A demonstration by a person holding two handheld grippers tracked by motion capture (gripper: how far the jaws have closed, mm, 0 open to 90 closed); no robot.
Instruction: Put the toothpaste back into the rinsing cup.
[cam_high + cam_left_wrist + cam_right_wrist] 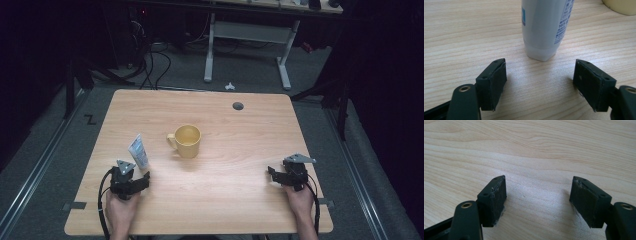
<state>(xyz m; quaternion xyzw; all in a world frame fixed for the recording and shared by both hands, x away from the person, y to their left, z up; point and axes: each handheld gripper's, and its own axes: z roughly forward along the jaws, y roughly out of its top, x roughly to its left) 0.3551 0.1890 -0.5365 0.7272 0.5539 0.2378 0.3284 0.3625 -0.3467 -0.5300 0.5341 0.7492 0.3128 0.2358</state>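
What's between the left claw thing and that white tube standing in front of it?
Nothing: in the left gripper view, bare wood separates the open left gripper from the upright white tube, which stands on its cap, untouched.

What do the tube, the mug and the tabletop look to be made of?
Tube: likely soft plastic, glossy white with printed text and a ribbed cap. Mug: probably glazed ceramic, smooth yellow with a thick rim. Tabletop: pale wood-grain, perhaps laminate, matte.

On the wooden table (pixel 225 210), a white tube (pixel 138 150) stands just ahead of the left gripper (pixel 141 176), with a yellow mug (pixel 187 140) nearby. The right gripper (pixel 274 175) rests well apart, near the right edge.
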